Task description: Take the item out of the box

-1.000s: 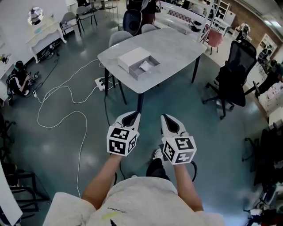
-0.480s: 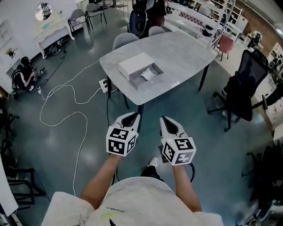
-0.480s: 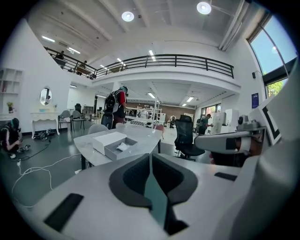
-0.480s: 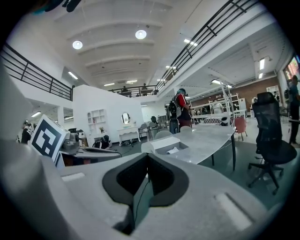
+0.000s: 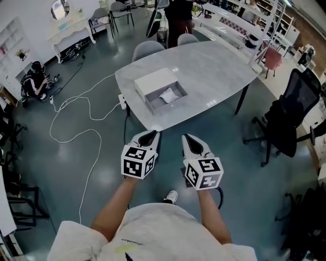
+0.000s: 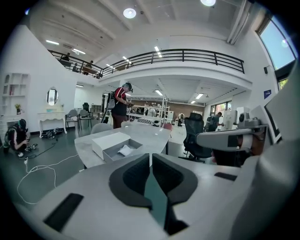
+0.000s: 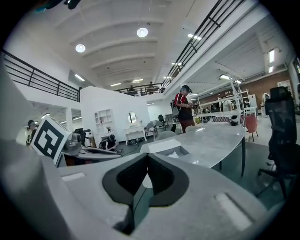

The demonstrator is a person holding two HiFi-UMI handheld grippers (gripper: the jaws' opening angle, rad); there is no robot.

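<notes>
A white box (image 5: 159, 86) lies on the grey table (image 5: 214, 66), its drawer pulled out toward me, with a white wrapped item (image 5: 168, 95) inside. The box (image 6: 115, 144) with its item (image 6: 125, 150) also shows ahead in the left gripper view, and the box (image 7: 165, 147) shows past the jaws in the right gripper view. My left gripper (image 5: 151, 134) and right gripper (image 5: 187, 137) hover side by side above the floor, short of the table's near edge. Both are shut with nothing between the jaws.
A white cable (image 5: 76, 127) snakes over the floor at the left. A black office chair (image 5: 288, 117) stands right of the table, grey chairs (image 5: 148, 49) behind it. A person (image 5: 178, 15) stands at the far side; another crouches (image 5: 34, 81) at the left wall.
The view has advanced toward the table; the box and table sit lower and closer in the head view. Both grippers keep their pose, shut and side by side.
</notes>
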